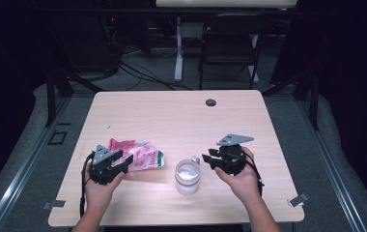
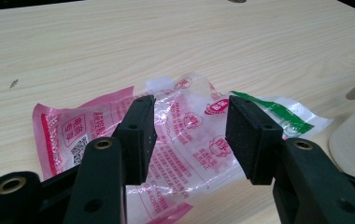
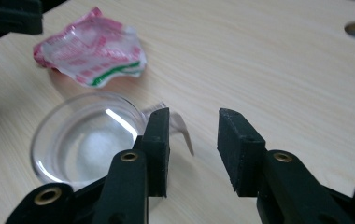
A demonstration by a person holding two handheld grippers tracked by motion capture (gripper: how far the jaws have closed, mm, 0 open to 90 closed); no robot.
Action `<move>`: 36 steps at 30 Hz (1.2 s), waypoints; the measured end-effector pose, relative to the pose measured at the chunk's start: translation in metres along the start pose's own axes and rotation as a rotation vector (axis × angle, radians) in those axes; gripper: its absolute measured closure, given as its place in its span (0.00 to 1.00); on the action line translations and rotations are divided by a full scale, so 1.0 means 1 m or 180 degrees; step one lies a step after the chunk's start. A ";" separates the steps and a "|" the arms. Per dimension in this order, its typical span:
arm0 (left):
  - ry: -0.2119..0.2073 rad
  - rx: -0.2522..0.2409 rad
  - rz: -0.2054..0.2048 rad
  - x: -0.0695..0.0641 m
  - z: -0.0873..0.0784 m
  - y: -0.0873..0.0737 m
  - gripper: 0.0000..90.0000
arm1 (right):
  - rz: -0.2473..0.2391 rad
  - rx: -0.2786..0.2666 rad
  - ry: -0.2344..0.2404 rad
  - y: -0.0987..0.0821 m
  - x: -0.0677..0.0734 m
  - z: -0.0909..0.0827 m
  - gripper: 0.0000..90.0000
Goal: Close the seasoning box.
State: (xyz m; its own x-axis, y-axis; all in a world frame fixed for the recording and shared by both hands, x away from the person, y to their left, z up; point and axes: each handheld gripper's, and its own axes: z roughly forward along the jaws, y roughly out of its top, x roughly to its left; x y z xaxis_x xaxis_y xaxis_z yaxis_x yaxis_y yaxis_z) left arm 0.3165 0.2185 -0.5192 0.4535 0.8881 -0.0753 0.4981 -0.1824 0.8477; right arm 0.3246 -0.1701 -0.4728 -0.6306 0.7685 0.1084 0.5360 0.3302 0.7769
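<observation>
Just right of centre near the front edge of the pale wooden surface (image 1: 181, 111) stands one clear glass mug (image 1: 188, 177), upright, with a small heap of white powder at its bottom and its handle turned toward the right tongs (image 1: 207, 159). From the right gripper view the handle (image 3: 181, 127) lies just ahead of the left jaw, and the right tongs (image 3: 193, 140) stand apart with nothing between them, bare wood showing in the gap. One crumpled plastic packet (image 1: 140, 155), clear with pink print and a green stripe at one end, lies flat on the surface to the left of the mug, near it but not touching. The left tongs (image 1: 126, 157) hover just at the packet's near edge; in the left gripper view the left tongs (image 2: 189, 135) are spread, the packet (image 2: 180, 126) showing between and beyond the two jaws, which do not press on it. Two hands enter from the bottom edge, one on each tool. One round cable hole (image 1: 211, 102) sits at the far side of the surface. Beyond, on the grey floor, stand one dark folding chair (image 1: 230, 43) and one white table leg (image 1: 178, 48).
</observation>
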 end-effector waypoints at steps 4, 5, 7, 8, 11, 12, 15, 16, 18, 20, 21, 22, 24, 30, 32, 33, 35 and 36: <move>0.0016 0.0006 -0.0013 0.003 0.002 0.002 0.58 | 0.0084 0.0093 -0.0105 -0.005 -0.013 -0.006 0.71; 0.0016 0.0011 -0.0018 0.003 0.003 0.002 0.58 | 0.0098 0.0110 -0.0113 -0.006 -0.016 -0.007 0.71; 0.0019 0.0009 -0.0035 0.004 0.004 0.002 0.58 | 0.0138 0.0150 -0.0146 -0.008 -0.021 -0.010 0.70; 0.0024 0.0015 -0.0026 0.005 0.004 0.003 0.58 | 0.0138 0.0197 -0.0199 -0.009 -0.024 -0.010 0.70; 0.0031 0.0033 -0.0038 0.007 0.005 0.003 0.57 | 0.0145 0.0350 -0.0334 -0.014 -0.032 -0.010 0.70; 0.0037 0.0033 -0.0041 0.007 0.005 0.003 0.57 | 0.0170 0.0390 -0.0375 -0.017 -0.036 -0.009 0.70; 0.0069 0.0042 -0.0038 0.009 0.006 0.002 0.57 | 0.0304 0.0403 -0.0405 -0.023 -0.044 -0.005 0.70; 0.0079 0.0044 -0.0038 0.009 0.006 0.002 0.57 | 0.0359 0.0416 -0.0433 -0.027 -0.048 -0.003 0.70; 0.0106 0.0057 -0.0025 0.011 0.005 0.002 0.57 | 0.0420 0.0435 -0.0481 -0.031 -0.052 0.000 0.71; 0.0126 0.0049 -0.0053 0.013 0.004 0.002 0.57 | 0.0487 0.0504 -0.0528 -0.036 -0.059 0.003 0.71; 0.0139 0.0064 -0.0049 0.015 0.004 0.001 0.57 | 0.0509 0.0554 -0.0578 -0.037 -0.061 0.004 0.71; 0.0150 0.0070 -0.0065 0.016 0.004 0.001 0.56 | 0.0533 0.0660 -0.0642 -0.041 -0.067 0.005 0.71; 0.0159 0.0078 -0.0085 0.018 0.005 0.001 0.56 | 0.0590 0.0714 -0.0696 -0.045 -0.072 0.007 0.71; 0.0198 0.0080 -0.0155 0.024 0.006 -0.002 0.56 | 0.0893 0.0702 -0.0847 -0.059 -0.091 0.007 0.71; 0.0213 0.0096 -0.0152 0.026 0.006 -0.002 0.56 | 0.0990 0.0659 -0.0830 -0.062 -0.096 0.004 0.71; 0.0215 0.0094 -0.0160 0.027 0.006 -0.002 0.56 | 0.1027 0.0633 -0.0833 -0.062 -0.097 0.003 0.71; 0.0216 0.0099 -0.0176 0.027 0.007 -0.003 0.56 | 0.1060 0.0617 -0.0829 -0.063 -0.100 0.001 0.70; 0.0219 0.0100 -0.0177 0.028 0.007 -0.003 0.56 | 0.1079 0.0606 -0.0839 -0.064 -0.102 0.000 0.70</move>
State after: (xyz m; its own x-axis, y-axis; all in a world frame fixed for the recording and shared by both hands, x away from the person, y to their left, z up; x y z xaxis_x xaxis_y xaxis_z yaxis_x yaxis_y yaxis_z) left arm 0.3326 0.2408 -0.5273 0.3731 0.9239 -0.0847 0.5445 -0.1441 0.8263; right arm 0.3546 -0.2695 -0.5330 -0.2513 0.9552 0.1561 0.7961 0.1122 0.5946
